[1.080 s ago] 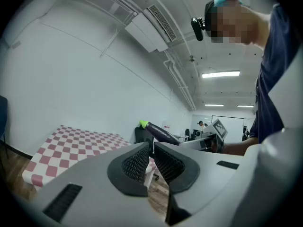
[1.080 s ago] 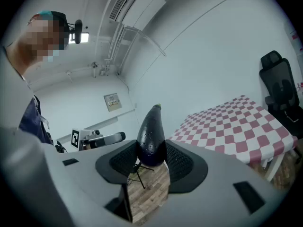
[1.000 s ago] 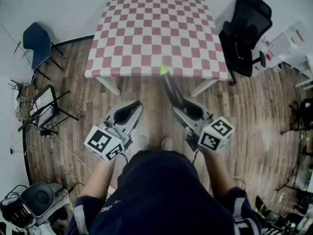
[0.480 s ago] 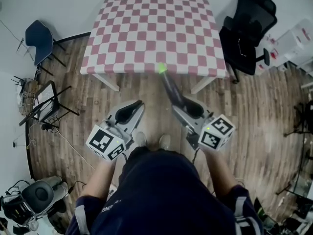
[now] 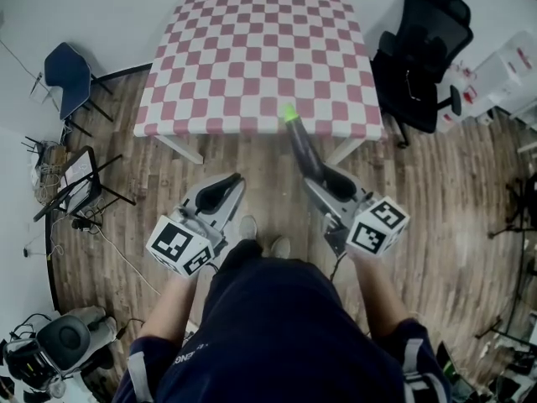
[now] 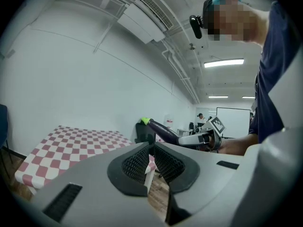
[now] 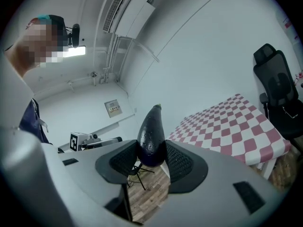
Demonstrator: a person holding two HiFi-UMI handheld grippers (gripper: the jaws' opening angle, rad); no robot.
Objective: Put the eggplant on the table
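The right gripper point(image 7: 151, 157) is clamped on the thick end of the eggplant point(image 7: 151, 135), which is held in the air, green tip pointed at the near edge of the checkered table point(image 5: 252, 49). The left gripper point(image 6: 151, 159) is closed on nothing alongside.

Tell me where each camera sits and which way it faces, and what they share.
Head view: on the person's head, looking steeply down at table, left gripper, right gripper; forearms, torso, shoes show.
Left gripper view: rides that gripper, facing along shut jaws toward the table; torso at right.
Right gripper view: rides that gripper, along jaws clamping the eggplant; torso at left.
Shared: all show table and eggplant.
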